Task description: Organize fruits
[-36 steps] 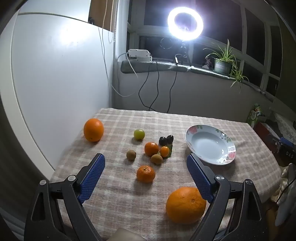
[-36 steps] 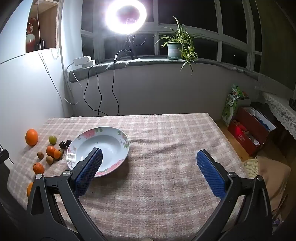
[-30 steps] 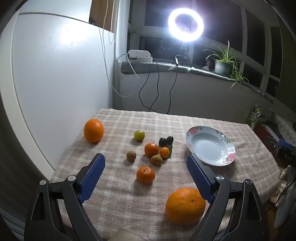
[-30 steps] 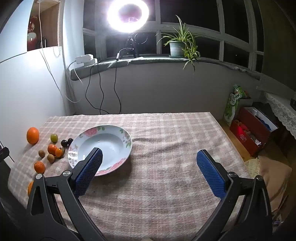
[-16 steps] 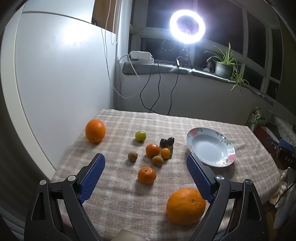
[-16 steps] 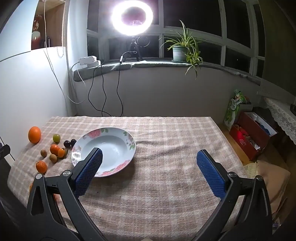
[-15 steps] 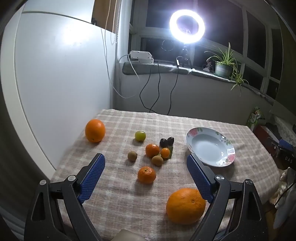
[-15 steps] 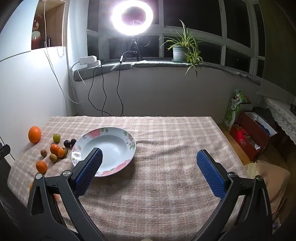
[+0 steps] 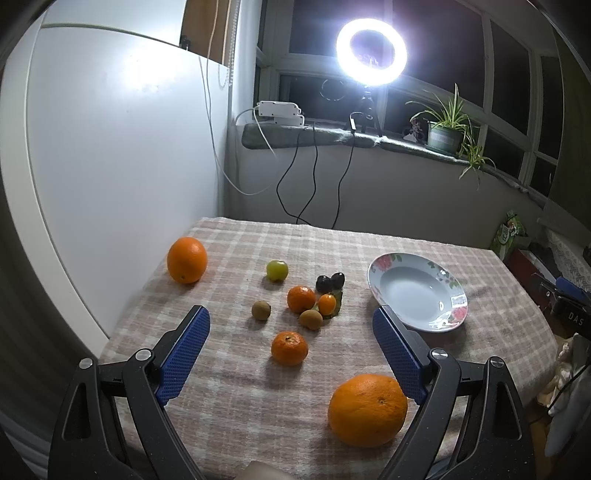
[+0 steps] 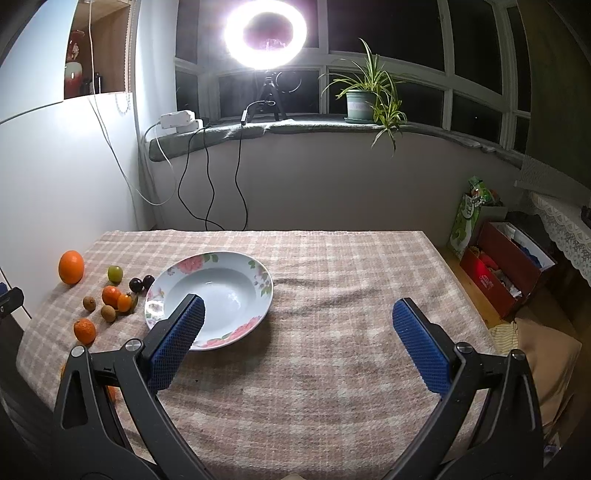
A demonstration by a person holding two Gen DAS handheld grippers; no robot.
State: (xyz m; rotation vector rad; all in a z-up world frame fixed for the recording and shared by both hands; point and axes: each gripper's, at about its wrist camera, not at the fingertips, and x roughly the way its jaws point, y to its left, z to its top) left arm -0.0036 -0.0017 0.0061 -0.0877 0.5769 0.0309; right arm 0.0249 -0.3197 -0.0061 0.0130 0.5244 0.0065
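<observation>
Both grippers hang above the tabletop with jaws spread wide and nothing between the blue pads. Ahead of the left gripper [image 9: 291, 347] a tangerine [image 9: 289, 348] lies near the tabletop's left side, and a big orange [image 9: 367, 409] sits by the near edge, just beside the gripper's right finger [image 9: 397, 356]. Beyond the tangerine cluster a second tangerine [image 9: 301, 298], a small orange fruit [image 9: 327, 304], two brown fruits [image 9: 309, 319] and two dark plums [image 9: 330, 282]; a green fruit [image 9: 277, 269] lies farther back. Another orange [image 9: 187, 260] rests near the left edge, well apart from the rest. The right gripper [image 10: 295, 334] faces the tabletop's bare middle, its left finger [image 10: 177, 339] overlapping the view of the flowered plate [image 10: 168, 273], which holds no fruit. A checked cloth [image 10: 351, 280] covers the tabletop. A ring light [image 10: 265, 34] glares from the windowsill.
</observation>
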